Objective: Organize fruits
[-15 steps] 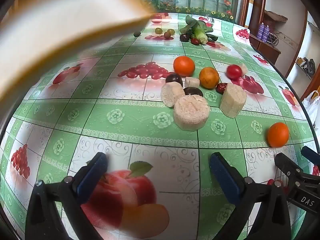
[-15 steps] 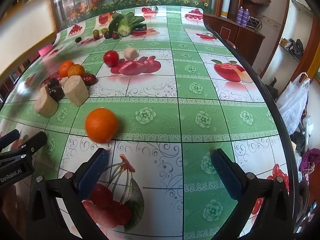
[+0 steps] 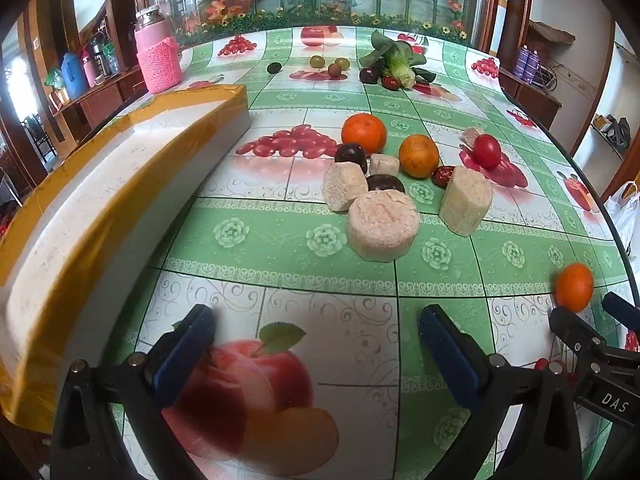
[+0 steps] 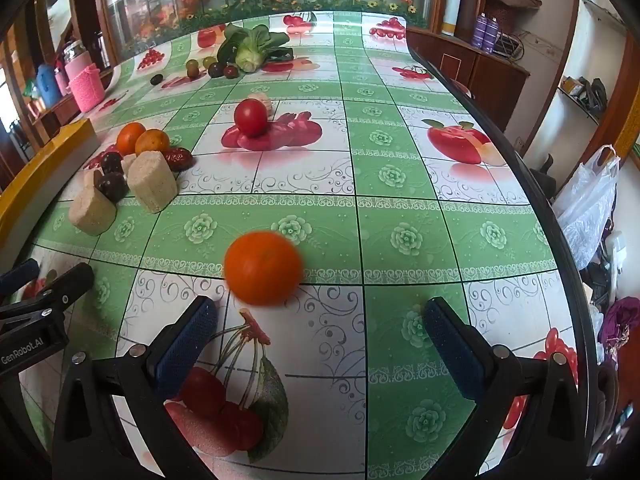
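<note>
Both tongs, the left gripper [image 3: 316, 354] and the right gripper [image 4: 320, 344], are spread and empty. A round orange tangerine [image 4: 263, 267] is seen on open green-and-white patterned tablecloth [image 4: 400, 240], well apart from the table's right edge; a white foam box with yellow tape [image 3: 100, 208] borders the left.

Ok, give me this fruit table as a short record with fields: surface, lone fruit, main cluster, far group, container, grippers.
surface: green and white fruit-print tablecloth
lone fruit: round orange tangerine, apart, just ahead of the right gripper
main cluster: two oranges, red tomato, dark plums, beige cut cylinders
far group: leafy green bok choy, small grapes
container: white foam box with yellow tape, left edge
grippers: left gripper and right both open, empty
</note>
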